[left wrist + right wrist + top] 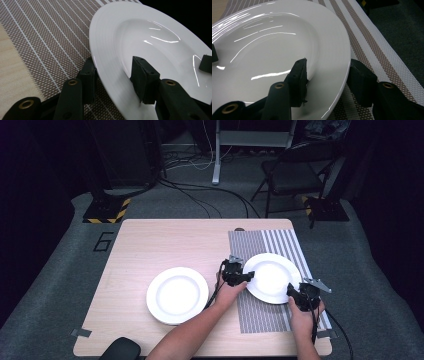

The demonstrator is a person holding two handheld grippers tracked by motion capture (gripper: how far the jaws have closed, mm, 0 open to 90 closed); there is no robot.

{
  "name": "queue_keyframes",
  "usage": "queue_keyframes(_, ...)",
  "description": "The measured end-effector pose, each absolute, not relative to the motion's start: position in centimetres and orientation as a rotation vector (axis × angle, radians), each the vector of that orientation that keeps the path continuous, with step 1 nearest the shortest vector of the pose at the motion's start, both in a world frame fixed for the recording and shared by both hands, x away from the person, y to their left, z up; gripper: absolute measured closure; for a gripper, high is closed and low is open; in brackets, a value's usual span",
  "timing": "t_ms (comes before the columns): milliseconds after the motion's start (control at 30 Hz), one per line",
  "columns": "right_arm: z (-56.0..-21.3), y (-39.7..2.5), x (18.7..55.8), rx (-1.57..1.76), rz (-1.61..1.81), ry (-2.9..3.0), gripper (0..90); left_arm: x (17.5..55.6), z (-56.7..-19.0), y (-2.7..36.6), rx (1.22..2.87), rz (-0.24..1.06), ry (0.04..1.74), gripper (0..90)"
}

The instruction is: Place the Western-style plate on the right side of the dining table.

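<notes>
White plate [272, 277] over the striped mat [260, 312] has opposite rims pinched between both grippers' jaws.

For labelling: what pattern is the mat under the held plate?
Grey-brown weave with white stripes on the mat; left gripper view.

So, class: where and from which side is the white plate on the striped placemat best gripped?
By its broad flat rim, from opposite edges. The left gripper straddles the plate rim on its left, the right gripper on its near right. One jaw goes above, one beneath; the shallow bowl offers no hold.
</notes>
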State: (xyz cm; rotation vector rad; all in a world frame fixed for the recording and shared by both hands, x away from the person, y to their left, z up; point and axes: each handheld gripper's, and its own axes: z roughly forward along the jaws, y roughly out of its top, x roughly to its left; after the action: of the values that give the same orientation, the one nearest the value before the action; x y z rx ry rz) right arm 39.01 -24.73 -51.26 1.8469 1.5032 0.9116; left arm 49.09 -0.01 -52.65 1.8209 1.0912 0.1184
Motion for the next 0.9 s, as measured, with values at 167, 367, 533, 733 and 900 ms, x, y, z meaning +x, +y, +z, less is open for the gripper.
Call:
queue_keyframes(167, -51.1, -24.8, 38.9, 1.845, 0.903, 1.522, 47.8, 49.0, -52.1, 0.3, 1.827, 0.148, 1.086, 55.3)
queue_keyframes(367, -50.5, -24.6, 38.5, 1.816, 0.894, 1.526, 42.3, 49.1, -51.4, 1.2, 1.809, 0.173, 1.084, 53.2)
queue_keyframes(533, -50.2, -24.9, 38.2, 1.821, 0.92, 1.53, 39.8, 49.0, -50.8, 2.1, 1.797, 0.182, 1.084, 52.9)
queue_keyframes(733, -49.8, -25.0, 37.6, 1.832, 0.988, 1.52, 39.4, 49.2, -50.3, 3.2, 1.792, 0.191, 1.092, 51.9)
queue_keyframes(900, -49.2, -24.8, 37.2, 1.803, 1.019, 1.553, 39.9, 48.7, -49.0, 4.0, 1.732, 0.169, 1.115, 51.7)
